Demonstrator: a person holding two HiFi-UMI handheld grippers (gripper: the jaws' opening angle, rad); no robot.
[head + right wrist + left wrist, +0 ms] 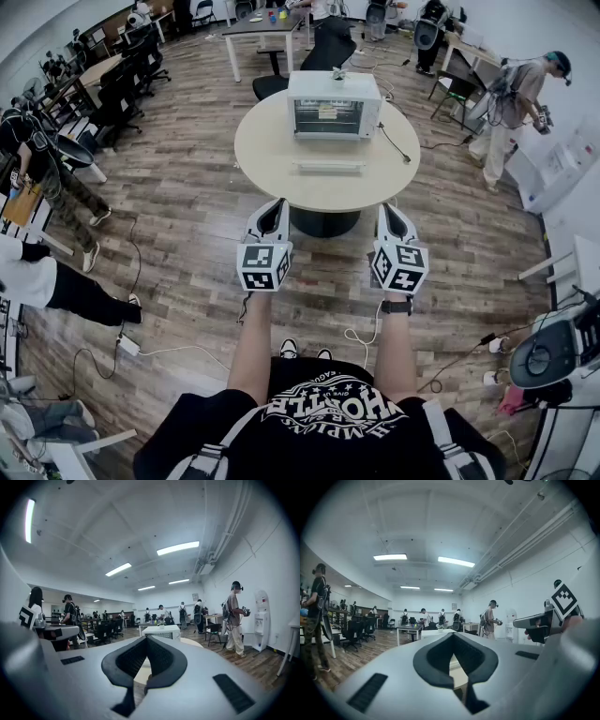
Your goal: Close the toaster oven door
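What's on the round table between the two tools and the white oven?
In the head view, only the folded-down door of the white toaster oven and bare beige round tabletop lie there.

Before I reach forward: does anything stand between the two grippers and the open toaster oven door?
Nothing visible does. Only the round table top lies between the left gripper, the right gripper and the door.

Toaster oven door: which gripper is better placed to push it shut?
Right, narrowly. The left gripper and right gripper are both shut, short of the table, flanking the open door evenly, but the right gripper view has the toaster oven dead ahead over its jaws.
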